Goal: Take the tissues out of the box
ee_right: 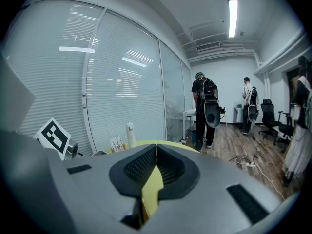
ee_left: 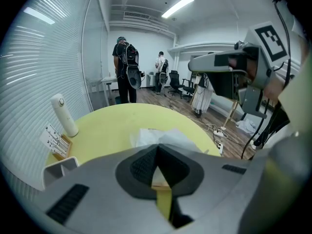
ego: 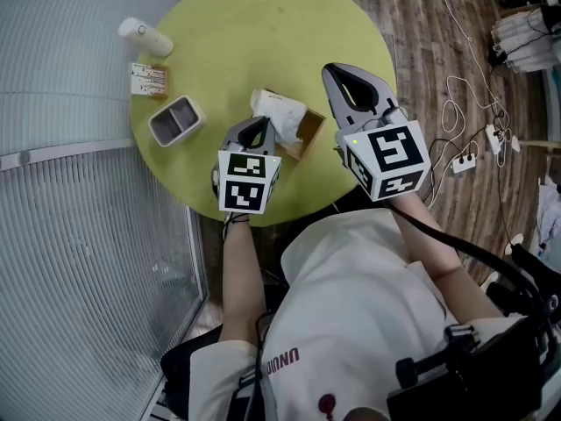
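A brown tissue box [ego: 304, 135] lies near the front of the round yellow-green table [ego: 254, 24]. A white tissue [ego: 280, 110] bunches up out of its top. My left gripper [ego: 260, 123] is shut, its tips at the tissue's near edge. In the left gripper view the left gripper [ee_left: 157, 146] meets right at the tissue's [ee_left: 168, 136] peak and seems to pinch it. My right gripper [ego: 337, 70] hovers to the right of the box, apart from it. In the right gripper view the right gripper [ee_right: 156, 146] is shut with nothing between the pads.
At the table's left stand a white bottle [ego: 145, 37], a wooden card holder [ego: 149, 79] and a grey two-part tray [ego: 175, 119]. Cables and a power strip [ego: 462, 160] lie on the wooden floor at right. A glass wall with blinds runs along the left.
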Action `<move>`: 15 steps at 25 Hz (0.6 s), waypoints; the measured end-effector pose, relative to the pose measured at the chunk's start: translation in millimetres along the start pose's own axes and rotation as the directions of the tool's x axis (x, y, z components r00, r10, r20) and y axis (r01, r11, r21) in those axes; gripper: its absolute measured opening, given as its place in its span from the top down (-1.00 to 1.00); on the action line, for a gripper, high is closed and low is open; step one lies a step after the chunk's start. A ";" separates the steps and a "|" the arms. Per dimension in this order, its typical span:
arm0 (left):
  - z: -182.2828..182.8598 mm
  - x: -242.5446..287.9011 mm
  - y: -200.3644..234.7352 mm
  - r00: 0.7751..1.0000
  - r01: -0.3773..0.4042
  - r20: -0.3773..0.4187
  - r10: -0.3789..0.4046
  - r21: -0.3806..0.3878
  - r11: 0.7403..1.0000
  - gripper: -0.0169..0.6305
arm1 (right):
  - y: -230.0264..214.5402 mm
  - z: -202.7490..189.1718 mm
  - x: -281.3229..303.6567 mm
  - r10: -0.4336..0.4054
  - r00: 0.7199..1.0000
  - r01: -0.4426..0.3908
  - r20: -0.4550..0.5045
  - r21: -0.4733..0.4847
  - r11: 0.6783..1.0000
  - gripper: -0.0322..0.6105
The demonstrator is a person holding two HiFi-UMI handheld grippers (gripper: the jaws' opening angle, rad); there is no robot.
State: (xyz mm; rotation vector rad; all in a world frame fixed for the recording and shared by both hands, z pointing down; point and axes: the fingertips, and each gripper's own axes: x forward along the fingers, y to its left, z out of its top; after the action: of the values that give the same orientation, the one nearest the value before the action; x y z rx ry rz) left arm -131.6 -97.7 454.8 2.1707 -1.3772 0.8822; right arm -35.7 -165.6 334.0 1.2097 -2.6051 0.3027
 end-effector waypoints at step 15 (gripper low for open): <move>14.9 -8.3 5.1 0.997 -0.030 0.068 0.031 -0.007 1.000 0.92 | -0.5 -0.8 -1.0 -0.001 1.000 0.001 -0.003 -0.008 1.000 0.84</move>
State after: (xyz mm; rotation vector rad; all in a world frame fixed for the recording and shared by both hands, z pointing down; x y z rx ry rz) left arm -134.5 -104.1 438.5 2.1994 -1.4472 0.8201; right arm -34.6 -165.0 334.5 1.2070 -2.6008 0.2928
